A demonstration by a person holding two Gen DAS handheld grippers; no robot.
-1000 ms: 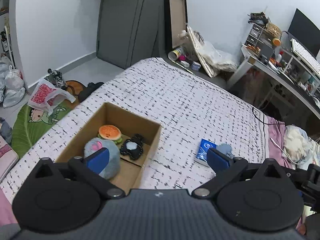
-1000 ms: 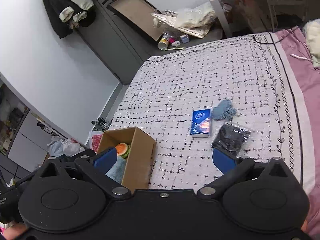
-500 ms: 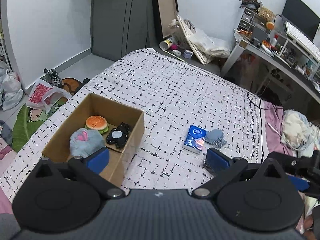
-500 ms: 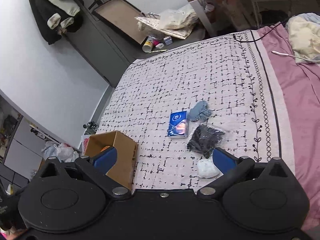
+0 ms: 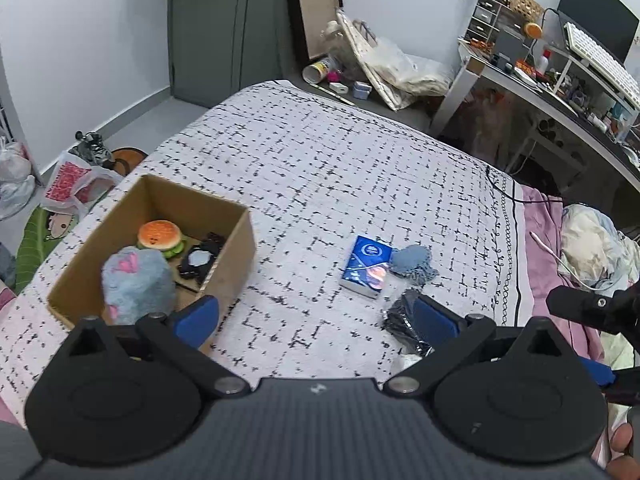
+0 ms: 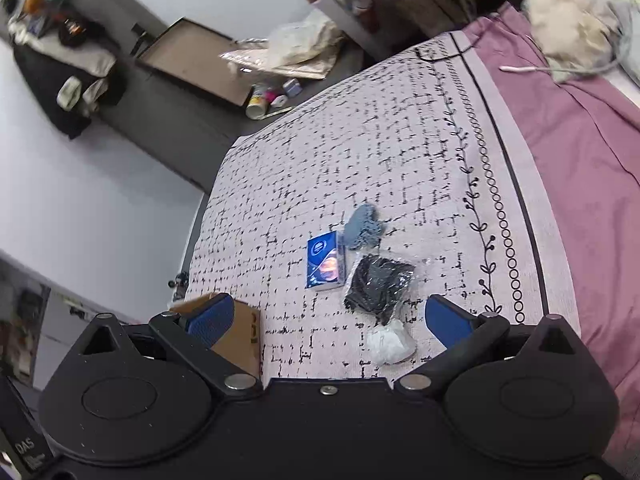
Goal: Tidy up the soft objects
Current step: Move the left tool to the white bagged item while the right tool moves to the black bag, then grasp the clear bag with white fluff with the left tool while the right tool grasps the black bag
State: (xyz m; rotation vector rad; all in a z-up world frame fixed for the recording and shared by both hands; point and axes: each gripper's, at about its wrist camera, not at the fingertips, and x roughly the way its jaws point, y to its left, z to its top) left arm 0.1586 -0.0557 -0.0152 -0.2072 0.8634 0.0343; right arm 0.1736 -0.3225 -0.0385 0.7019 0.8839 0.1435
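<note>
On the bed (image 5: 340, 160), at about nine o'clock in the left wrist view, sits an open cardboard box (image 5: 236, 248). Inside it lie a grey-blue plush toy (image 5: 136, 280) with pink patches, a burger toy (image 5: 159, 236) just behind it and a small black toy (image 5: 198, 260) at the burger's three o'clock. Right of the box, well apart from it, a blue tissue pack (image 5: 366, 266) lies flat, with a blue knitted piece (image 5: 414, 266) touching its right edge. A black bundle in clear wrap (image 6: 376, 280) lies at the pack's five o'clock, and a small white wad (image 6: 390, 342) lies just below that. The left gripper (image 5: 316, 316) hovers over the bed with fingers spread apart, holding nothing. The right gripper (image 6: 328, 316) likewise hangs wide apart and empty, the white wad between its fingers.
</note>
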